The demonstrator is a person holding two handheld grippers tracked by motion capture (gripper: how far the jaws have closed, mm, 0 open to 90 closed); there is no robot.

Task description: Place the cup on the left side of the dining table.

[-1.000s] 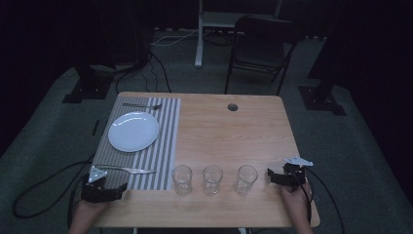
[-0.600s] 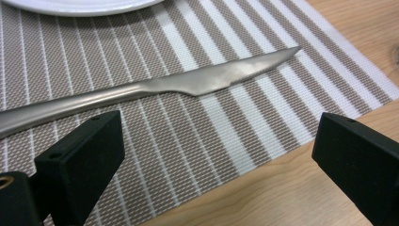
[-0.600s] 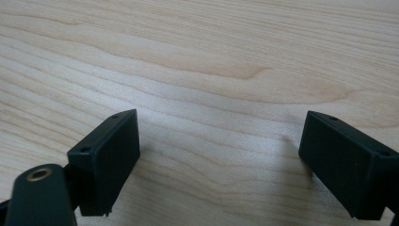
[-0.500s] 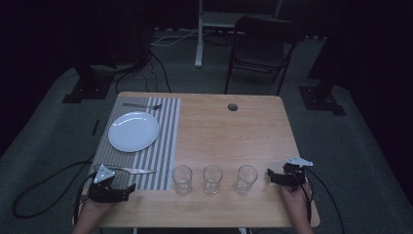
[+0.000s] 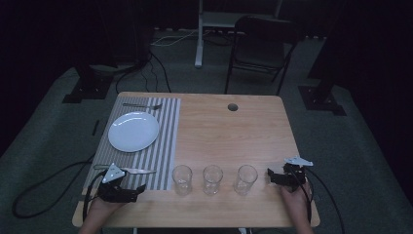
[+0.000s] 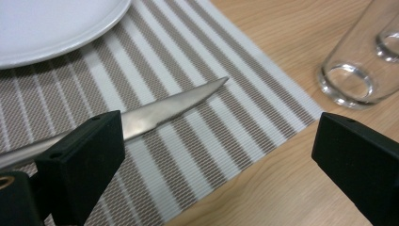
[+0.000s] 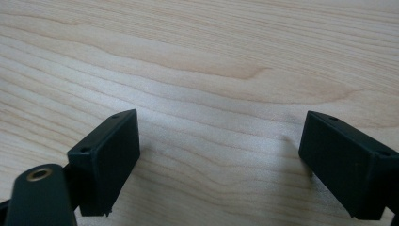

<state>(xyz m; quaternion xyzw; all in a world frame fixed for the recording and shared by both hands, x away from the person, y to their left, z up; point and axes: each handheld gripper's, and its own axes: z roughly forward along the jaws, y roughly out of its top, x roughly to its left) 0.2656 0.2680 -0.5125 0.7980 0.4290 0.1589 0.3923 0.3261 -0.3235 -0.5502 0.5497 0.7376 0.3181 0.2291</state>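
two spread hand-held grippers at the near edge of a set bench

the left hand-held gripper (image 5: 139, 189) rests at the near left corner of the wooden bench (image 5: 253, 131), held by the person's left hand (image 5: 104, 207). its jaws stand wide apart with nothing between them. in the left gripper view, the knife (image 6: 155, 110) lies on the striped placemat (image 6: 197, 117) just beyond the left jaw, its tip pointing toward the nearest glass (image 6: 357, 61); whether the jaw touches the blade cannot be told.

the right hand-held gripper (image 5: 271, 176) sits near the right front edge, held by the right hand (image 5: 294, 197), close beside the right glass (image 5: 245, 179). its jaws are also spread, with bare wood between them in the right gripper view.

three clear glasses stand upright in a row along the near side: the left glass (image 5: 182, 179) just off the placemat's corner, the middle glass (image 5: 213, 179), and the right one. the white plate (image 5: 133, 131) lies on the placemat, with a fork (image 5: 142, 105) beyond it at the far edge. a round hole (image 5: 233, 107) shows in the bench top. a dark chair (image 5: 260, 46) stands on the floor behind.
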